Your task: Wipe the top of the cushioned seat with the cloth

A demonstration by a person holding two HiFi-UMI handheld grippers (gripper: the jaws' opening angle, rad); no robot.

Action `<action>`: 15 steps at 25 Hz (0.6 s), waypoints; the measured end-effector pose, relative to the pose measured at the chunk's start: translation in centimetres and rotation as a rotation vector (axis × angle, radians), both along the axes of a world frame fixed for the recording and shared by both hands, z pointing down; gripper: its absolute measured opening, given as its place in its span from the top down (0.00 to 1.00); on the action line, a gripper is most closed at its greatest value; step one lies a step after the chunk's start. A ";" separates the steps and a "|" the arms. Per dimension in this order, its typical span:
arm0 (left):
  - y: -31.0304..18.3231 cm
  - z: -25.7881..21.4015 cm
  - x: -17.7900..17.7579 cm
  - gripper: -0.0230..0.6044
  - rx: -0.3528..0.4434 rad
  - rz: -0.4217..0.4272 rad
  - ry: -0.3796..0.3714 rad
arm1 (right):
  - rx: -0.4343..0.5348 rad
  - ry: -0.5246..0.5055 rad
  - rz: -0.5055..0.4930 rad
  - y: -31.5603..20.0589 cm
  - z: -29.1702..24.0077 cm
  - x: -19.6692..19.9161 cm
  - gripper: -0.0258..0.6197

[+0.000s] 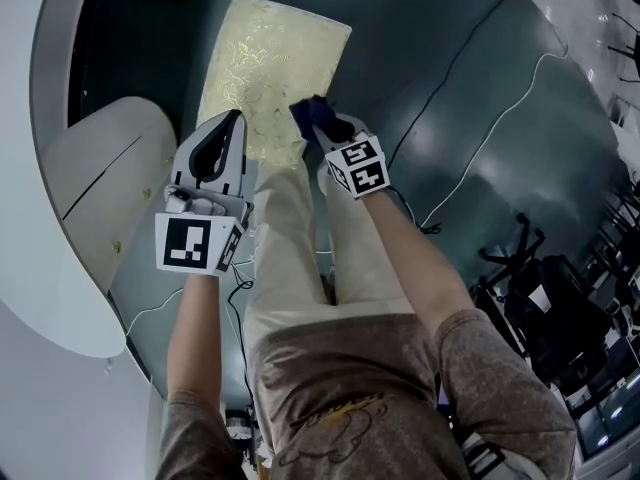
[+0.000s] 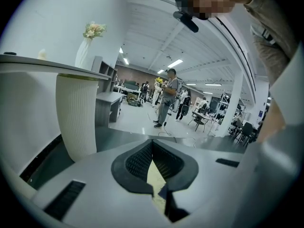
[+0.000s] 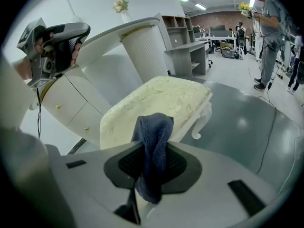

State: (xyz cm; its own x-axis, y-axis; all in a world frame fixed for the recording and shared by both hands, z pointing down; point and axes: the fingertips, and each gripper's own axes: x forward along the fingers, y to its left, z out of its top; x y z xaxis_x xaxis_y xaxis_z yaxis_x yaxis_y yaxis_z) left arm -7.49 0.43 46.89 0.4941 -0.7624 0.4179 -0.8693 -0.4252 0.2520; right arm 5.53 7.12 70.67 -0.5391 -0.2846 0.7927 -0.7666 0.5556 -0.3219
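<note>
The cushioned seat (image 1: 262, 56) is pale yellow with a leafy pattern and stands on the dark floor ahead of my legs. In the right gripper view the seat (image 3: 164, 96) has white carved legs. My right gripper (image 1: 326, 134) hovers over the seat's near right corner, shut on a dark blue cloth (image 1: 311, 114). The cloth (image 3: 153, 133) sticks up between the jaws and hangs down behind them. My left gripper (image 1: 236, 120) is at the seat's near left edge, jaws shut and holding nothing. In its own view a strip of seat (image 2: 155, 175) shows behind the left gripper (image 2: 152, 144).
A curved white counter (image 1: 35, 178) and rounded cabinet (image 1: 105, 168) stand close on the left, with a ribbed white column (image 2: 76, 113). A thin cable (image 1: 480, 138) runs over the floor at right. Black chairs and gear (image 1: 560, 313) crowd the lower right. People (image 2: 166, 98) stand far off.
</note>
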 end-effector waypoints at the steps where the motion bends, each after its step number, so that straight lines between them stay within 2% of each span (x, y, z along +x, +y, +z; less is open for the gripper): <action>1: 0.0 0.0 0.2 0.94 0.000 0.002 0.000 | 0.001 0.014 0.003 0.0 0.0 0.9 0.83; 8: -0.1 -0.9 1.0 0.94 0.002 0.012 -0.011 | 0.042 0.051 0.037 -1.6 -2.8 5.3 0.83; 15: -1.6 -6.1 0.8 0.94 0.023 -0.008 -0.004 | 0.161 -0.012 0.049 -5.7 -12.7 6.1 0.83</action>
State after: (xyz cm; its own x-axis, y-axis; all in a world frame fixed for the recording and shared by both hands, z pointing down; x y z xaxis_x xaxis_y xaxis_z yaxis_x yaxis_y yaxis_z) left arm -6.73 -1.19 40.83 0.4861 -0.7762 0.4015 -0.8738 -0.4236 0.2389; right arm 11.60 1.42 57.99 -0.5304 -0.4341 0.7282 -0.7910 0.5624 -0.2409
